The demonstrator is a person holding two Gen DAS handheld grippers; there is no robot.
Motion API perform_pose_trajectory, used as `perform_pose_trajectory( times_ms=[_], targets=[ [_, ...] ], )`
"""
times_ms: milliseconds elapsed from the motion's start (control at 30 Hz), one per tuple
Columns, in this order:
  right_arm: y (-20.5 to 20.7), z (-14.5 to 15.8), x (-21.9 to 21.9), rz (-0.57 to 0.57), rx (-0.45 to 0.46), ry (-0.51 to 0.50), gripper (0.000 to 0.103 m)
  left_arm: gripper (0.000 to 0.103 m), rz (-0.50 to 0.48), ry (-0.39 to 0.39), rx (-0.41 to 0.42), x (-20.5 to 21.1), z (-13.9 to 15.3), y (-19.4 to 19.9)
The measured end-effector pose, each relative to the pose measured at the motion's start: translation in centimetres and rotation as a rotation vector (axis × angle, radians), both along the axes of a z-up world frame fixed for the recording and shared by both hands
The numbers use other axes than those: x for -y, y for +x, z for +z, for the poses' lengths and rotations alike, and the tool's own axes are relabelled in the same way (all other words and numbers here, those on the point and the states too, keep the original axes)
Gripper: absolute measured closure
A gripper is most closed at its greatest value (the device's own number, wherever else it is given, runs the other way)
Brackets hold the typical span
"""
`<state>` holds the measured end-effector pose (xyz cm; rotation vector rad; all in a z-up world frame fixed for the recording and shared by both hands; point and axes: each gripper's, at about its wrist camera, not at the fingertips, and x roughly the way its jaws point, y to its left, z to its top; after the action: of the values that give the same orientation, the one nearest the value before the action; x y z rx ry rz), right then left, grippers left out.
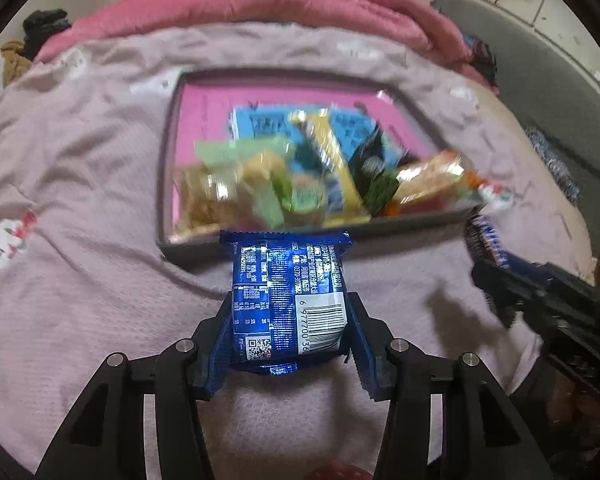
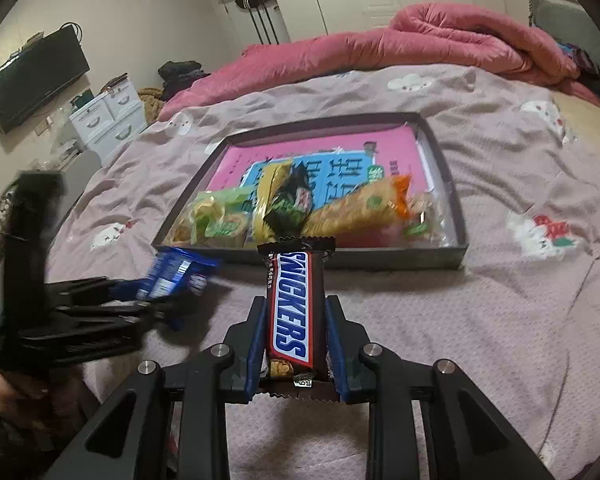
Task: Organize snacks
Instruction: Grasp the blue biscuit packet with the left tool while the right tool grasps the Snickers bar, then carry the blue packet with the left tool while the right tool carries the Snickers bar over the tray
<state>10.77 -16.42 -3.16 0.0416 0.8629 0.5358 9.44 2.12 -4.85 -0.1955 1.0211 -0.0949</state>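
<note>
We see the tray (image 2: pixel 458 254) lying just ahead, upper centre, of both claws: left claw (image 1: pixel 290 320) clamps the blue packet (image 1: pixel 288 296), right claw (image 2: pixel 296 336) the Snickers bar (image 2: pixel 294 308), lengthwise toward it.

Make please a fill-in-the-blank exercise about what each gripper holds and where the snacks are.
1. The right gripper is shut on a ____ bar.
2. The left gripper holds a packet whose colour is ____.
3. The other snacks lie inside a dark tray that rests on the ____.
4. The tray's lining around the light blue middle is ____.

Missing words: Snickers; blue; bed; pink
</note>
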Motion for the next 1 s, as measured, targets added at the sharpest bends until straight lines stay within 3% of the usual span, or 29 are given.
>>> perform_pose_trajectory(
  times_ms=[400,1000],
  targets=[
    [0.4,1.8,0.2,-0.024,0.063,0.003,0.074,0.050,0.014,-0.033,0.115,0.0,4.6,-0.2],
    [2.2,4.8,0.1,-0.074,0.133,0.030,0.074,0.050,0.068,-0.056,0.166,-1.4,5.6,0.2]
  ],
)
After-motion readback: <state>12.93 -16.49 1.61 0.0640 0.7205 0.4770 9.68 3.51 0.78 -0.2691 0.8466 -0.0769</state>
